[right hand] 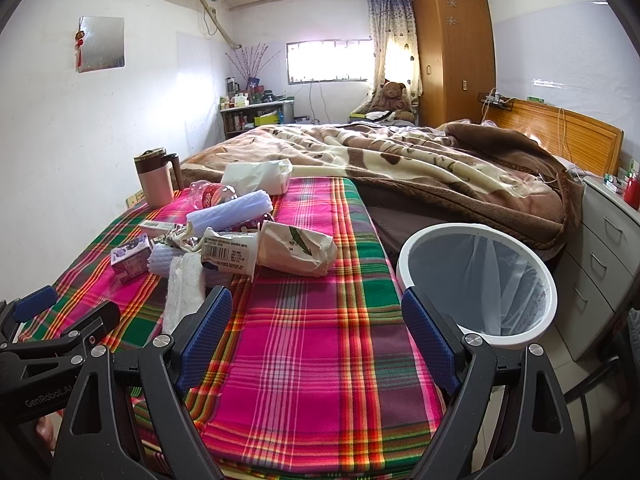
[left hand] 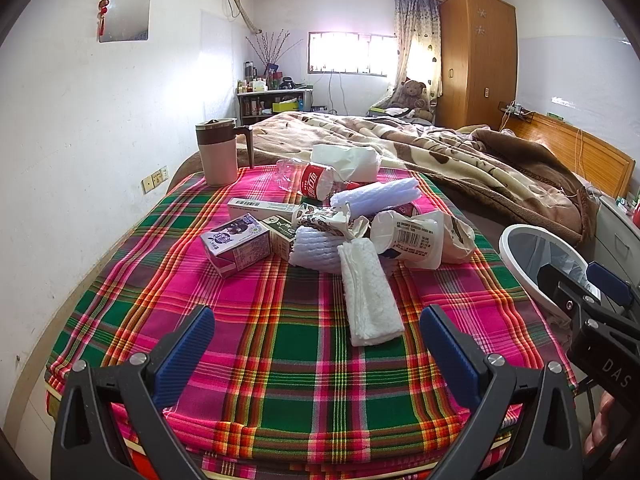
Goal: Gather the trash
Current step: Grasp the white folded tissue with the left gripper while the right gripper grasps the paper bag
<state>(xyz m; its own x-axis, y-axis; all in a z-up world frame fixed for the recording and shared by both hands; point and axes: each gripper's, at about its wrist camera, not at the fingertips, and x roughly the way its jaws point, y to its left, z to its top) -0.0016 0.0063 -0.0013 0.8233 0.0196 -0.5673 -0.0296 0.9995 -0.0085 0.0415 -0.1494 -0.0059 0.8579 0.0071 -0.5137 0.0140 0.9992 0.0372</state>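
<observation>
Blue pads: both pairs of jaws stand wide apart with nothing between them, which suits a start before any pick.
Left gripper (left hand: 316,350): held low over the near edge of the plaid cloth (left hand: 304,392), aimed at the heap; the folded paper towel (left hand: 370,296) lies closest ahead, so it looks the easiest first grab.
Right gripper (right hand: 316,340): level beside the left one, fingers straddling bare cloth, its right finger lined up before the bin.
Trash heap: carton (left hand: 236,246), foam sleeve (left hand: 374,196), crushed bottle (left hand: 308,178), yogurt cup (right hand: 230,254) and paper bag (right hand: 298,252) are bunched mid-cloth, touching one another.
Bin (right hand: 520,334): white, lined, on the floor just beside the cloth's right edge, probably for short drops.
Mug (left hand: 218,152): upright at the far left corner, apart from the heap, likely not trash.
</observation>
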